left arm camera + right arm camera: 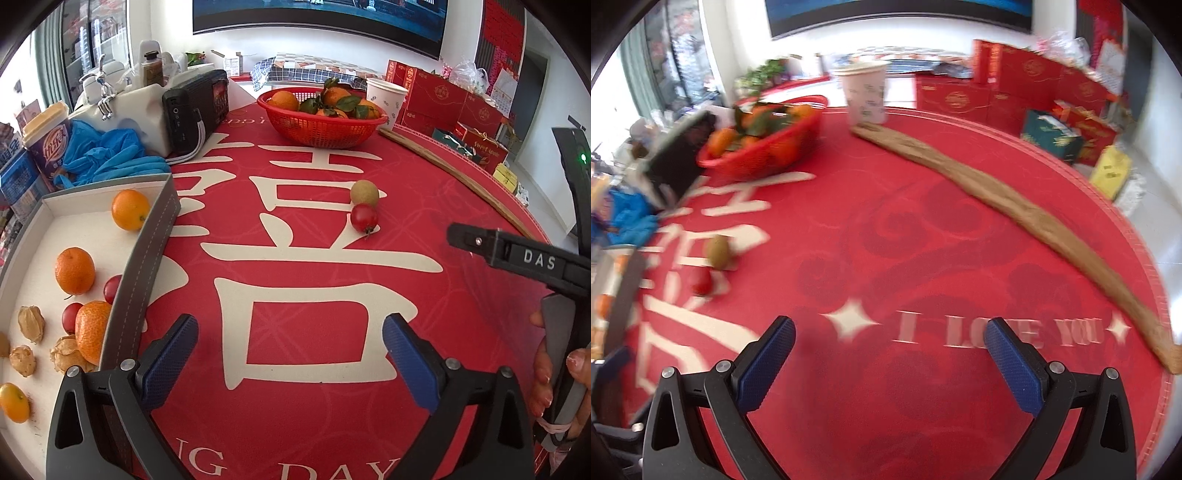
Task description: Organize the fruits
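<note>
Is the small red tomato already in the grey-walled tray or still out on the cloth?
Out. The red tomato lies on the red tablecloth beside the brownish-green fruit, well right of the tray.

Left gripper [290, 356]: black plastic frame, two fingers with blue textured pads [173, 356], silver screws at the pivots. Right gripper [890, 362]: same build; its black body reads "DAS" in white, green LED lit. Hand [554, 380] wears pale nail polish.

The red mat [923, 240] reads "I LOVE YOU"; the right gripper [517, 254] reads "DAS".
</note>
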A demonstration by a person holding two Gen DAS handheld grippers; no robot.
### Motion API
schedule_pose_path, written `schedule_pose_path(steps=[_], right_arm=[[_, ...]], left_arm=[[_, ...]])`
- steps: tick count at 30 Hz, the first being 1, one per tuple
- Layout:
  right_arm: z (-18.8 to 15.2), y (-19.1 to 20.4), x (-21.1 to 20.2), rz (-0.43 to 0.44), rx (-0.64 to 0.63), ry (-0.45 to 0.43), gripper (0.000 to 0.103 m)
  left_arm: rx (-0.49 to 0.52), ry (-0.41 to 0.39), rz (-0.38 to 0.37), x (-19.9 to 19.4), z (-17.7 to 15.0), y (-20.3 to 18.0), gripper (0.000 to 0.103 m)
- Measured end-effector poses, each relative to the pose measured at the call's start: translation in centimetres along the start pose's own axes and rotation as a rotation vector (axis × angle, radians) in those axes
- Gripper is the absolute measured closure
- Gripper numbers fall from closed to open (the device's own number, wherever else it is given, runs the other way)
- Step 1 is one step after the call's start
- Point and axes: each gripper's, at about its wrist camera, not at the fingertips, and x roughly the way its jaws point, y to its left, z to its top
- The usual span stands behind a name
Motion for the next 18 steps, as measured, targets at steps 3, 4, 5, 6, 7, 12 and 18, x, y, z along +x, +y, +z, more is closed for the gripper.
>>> schedule_pose_path(steps=[3,4,5,6,7,12,18], right_arm=[[2.0,2.6,-0.1,0.089,-0.018,-0.012,0.0],[2.5,3.5,0.0,0.092,-0.038,-0.017,0.0],[3.1,4.8,0.3,0.097,-0.068,-0.017,0.001],[3.5,6.2,0.8,0.107,-0.098,-0.007,0.003],[3.7,7.1,1.3,0.119,-0.116,0.006,0.013],[3.7,9.9,3.5,0.139,-0.142,0.045,0.04],[3.7,9.8,3.4,0.195,-0.123,0.055,0.077]], left_arm=[[0.012,-0.025,0.05,-0.3,0.1,0.1,0.003],[0.017,-0.027,0.054,-0.3,0.1,0.2,0.003],[0.018,-0.024,0.052,-0.2,0.1,0.2,0.003],[0.016,-0.019,0.045,-0.2,0.1,0.3,0.004],[0.016,-0.013,0.042,0.0,0.1,0.4,0.004],[0.007,0.008,0.037,0.3,0.1,0.9,0.008],[-0.005,0.002,0.0,0.1,0.6,0.8,0.012]])
